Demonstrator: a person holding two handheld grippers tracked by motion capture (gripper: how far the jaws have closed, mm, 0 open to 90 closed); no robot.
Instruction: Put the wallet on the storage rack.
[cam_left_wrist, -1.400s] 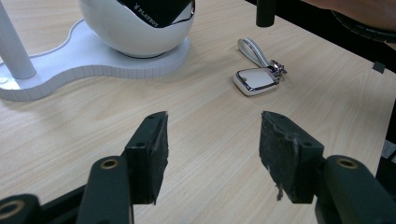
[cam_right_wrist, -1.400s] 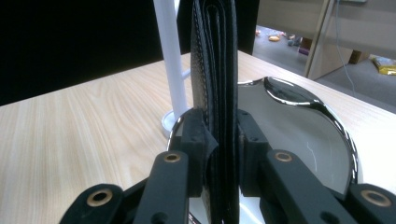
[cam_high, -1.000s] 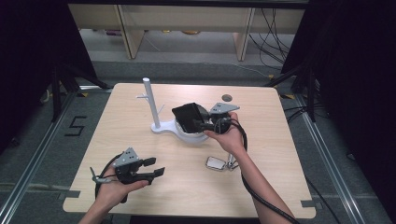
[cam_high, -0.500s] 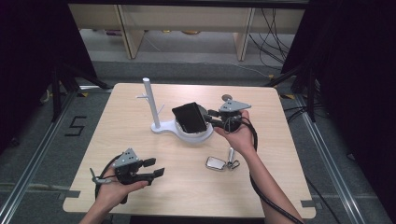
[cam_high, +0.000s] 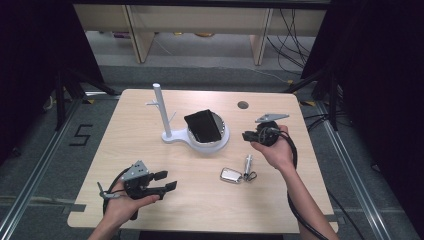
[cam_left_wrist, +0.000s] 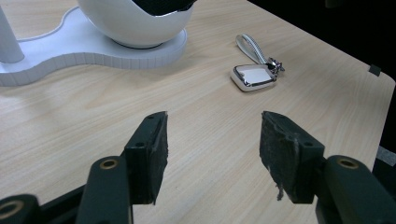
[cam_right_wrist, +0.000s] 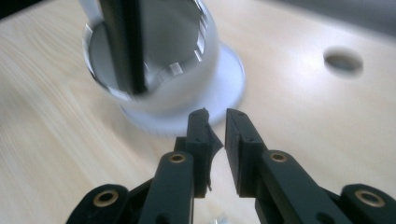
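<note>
Wallet (cam_high: 203, 125) now sits in the white bowl (cam_high: 222, 140), released; I've pulled my right tongs (cam_high: 248, 135) back to the right, nearly closed and empty. Left tongs (cam_high: 165, 181) rest spread near the tabletop's (cam_high: 280, 200) near-left edge. Keyfob (cam_high: 231, 175) looks next.

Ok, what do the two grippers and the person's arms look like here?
Both the left gripper and right gripper are black, each topped by a grey three-cornered plate and trailing a black cable. Their tongs are flat black bars with brass-coloured pivots and worn, frayed pads. The forearms show no sleeves.
</note>
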